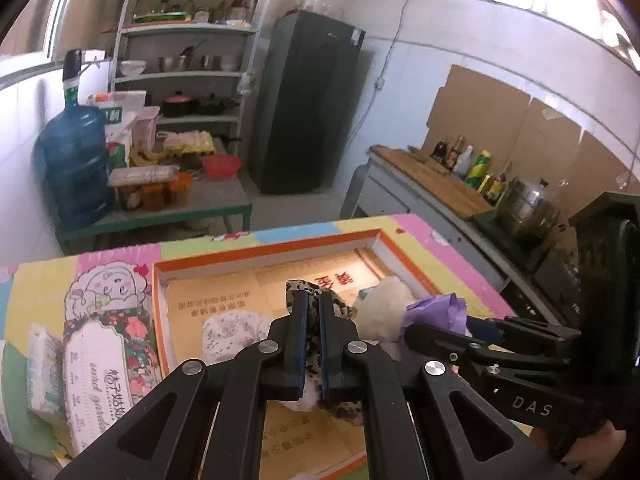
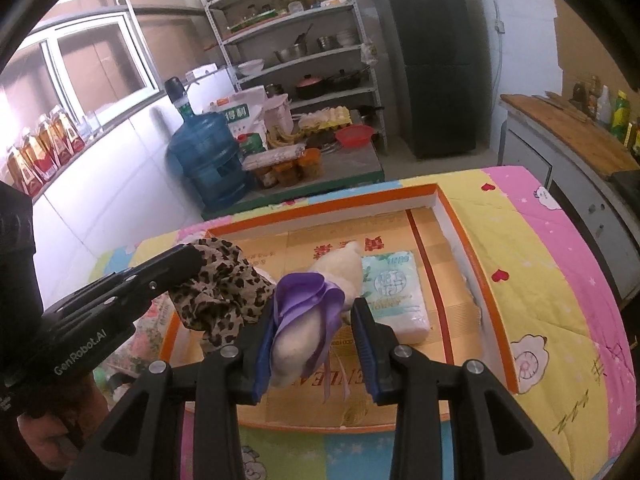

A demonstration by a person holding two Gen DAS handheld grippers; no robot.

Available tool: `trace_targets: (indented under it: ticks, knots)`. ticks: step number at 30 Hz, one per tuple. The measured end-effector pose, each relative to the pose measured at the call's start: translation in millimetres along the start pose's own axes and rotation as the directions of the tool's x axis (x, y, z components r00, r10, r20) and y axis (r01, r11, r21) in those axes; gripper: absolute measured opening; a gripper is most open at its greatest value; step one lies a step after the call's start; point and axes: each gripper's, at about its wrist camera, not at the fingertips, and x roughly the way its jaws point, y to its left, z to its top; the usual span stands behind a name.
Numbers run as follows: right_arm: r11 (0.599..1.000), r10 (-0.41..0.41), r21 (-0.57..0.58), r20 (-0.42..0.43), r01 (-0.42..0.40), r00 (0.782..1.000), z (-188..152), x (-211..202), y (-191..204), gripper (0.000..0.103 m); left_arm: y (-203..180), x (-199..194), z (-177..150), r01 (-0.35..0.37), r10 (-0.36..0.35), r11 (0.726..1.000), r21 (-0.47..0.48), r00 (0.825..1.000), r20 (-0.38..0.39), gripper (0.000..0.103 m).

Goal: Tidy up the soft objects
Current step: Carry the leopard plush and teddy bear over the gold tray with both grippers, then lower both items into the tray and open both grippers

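left gripper [image 1: 314, 308] – clenched on leopard cloth [image 2: 224, 280] | right gripper [image 2: 314, 316] – jaws spread, plush [image 2: 298, 344] between, touching left pad only | both over box [image 2: 472, 256]

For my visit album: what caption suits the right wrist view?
Right gripper open around a cream plush toy with purple bow, over an orange-rimmed box.
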Motion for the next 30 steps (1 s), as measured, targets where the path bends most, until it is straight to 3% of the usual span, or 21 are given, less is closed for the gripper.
trace_targets:
  ticks: [7,21,24,30]
  knots:
    - [1.000,0.006,-0.014,-0.049,-0.007,0.999,-6,20,0,0.037,15,26,-9,-0.029,0.026,0.999,-0.036,0.997,-0.069,0.004]
    - [0.999,-0.017,-0.039,-0.096,0.014,0.995,-15,37,4,0.037,21,50,-21,-0.062,0.058,0.998,-0.028,0.990,-0.132,0.005]
    - [0.999,-0.026,-0.036,-0.085,0.023,0.996,-16,36,5,0.037,23,53,-20,-0.070,0.066,0.997,-0.031,0.989,-0.136,0.007]
    - [0.999,-0.034,-0.031,-0.077,0.031,0.996,-18,34,5,0.041,26,52,-21,-0.066,0.060,0.997,-0.037,0.989,-0.135,0.031]
